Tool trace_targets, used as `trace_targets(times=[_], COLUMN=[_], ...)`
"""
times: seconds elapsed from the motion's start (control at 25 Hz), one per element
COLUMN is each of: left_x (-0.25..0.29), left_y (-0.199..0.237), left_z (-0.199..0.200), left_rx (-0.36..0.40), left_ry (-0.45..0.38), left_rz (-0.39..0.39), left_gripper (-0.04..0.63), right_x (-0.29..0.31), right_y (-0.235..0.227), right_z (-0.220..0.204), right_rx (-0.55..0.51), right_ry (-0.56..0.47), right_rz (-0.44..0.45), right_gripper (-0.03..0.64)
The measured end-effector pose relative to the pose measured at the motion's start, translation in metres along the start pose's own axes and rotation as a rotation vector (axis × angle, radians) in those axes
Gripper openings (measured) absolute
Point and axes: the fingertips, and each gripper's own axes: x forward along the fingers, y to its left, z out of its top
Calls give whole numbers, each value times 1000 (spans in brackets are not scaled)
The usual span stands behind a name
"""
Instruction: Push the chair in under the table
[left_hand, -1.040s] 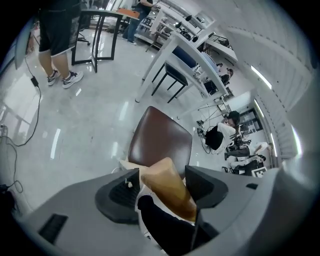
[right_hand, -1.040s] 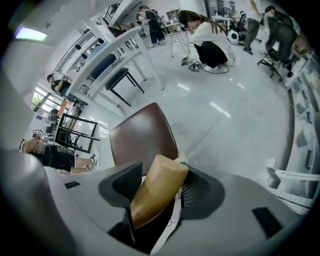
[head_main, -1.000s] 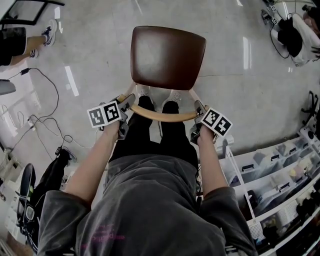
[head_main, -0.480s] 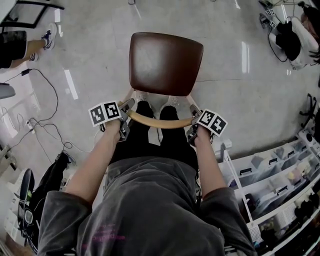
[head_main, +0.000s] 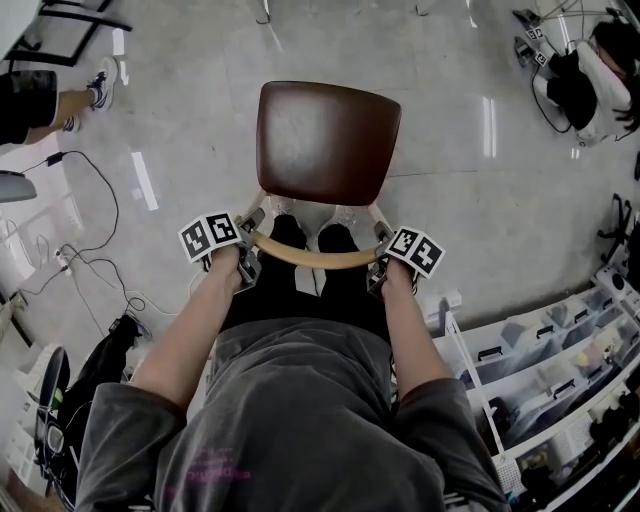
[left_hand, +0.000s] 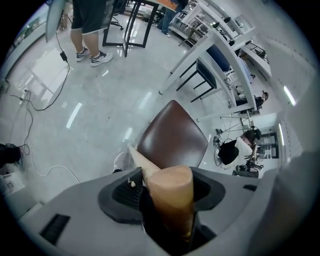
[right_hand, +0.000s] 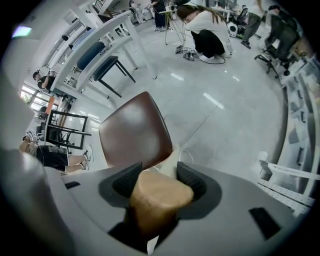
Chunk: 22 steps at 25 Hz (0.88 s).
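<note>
The chair has a brown seat (head_main: 328, 140) and a curved light-wood backrest (head_main: 315, 258), and it stands on the floor right in front of me. My left gripper (head_main: 250, 243) is at the backrest's left end. Its jaws have just been closing, and the wooden end (left_hand: 170, 195) now fills the space between its pads. My right gripper (head_main: 381, 262) is shut on the right end (right_hand: 157, 197) in the same way. Both point steeply down. Beyond the seat (left_hand: 172, 140) stands a white table (left_hand: 200, 55) with a blue chair under it.
Cables (head_main: 95, 240) trail over the floor at the left, with a black bag (head_main: 100, 350) below them. A white shelf unit with bins (head_main: 540, 350) stands close on the right. One person's legs (head_main: 60, 95) are at the top left, and another person crouches (head_main: 585, 70) at the top right.
The chair sits lower in the head view than before. Both grippers have stayed at the backrest's ends, and their marker cubes now appear a little closer together.
</note>
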Motion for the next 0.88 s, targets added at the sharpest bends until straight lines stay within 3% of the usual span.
trace_targets(times=[0.36, 0.88], left_x=[-9, -13], left_y=[-19, -123], left_z=[5, 6], left_rx=[-54, -46], left_ry=[-63, -180], left_rz=[35, 44], left_gripper=[227, 227], right_x=[-14, -57], right_y=[1, -26], right_z=[21, 109], right_rx=[0, -13], right_ry=[-5, -64], right_rz=[2, 77], right_gripper=[209, 212])
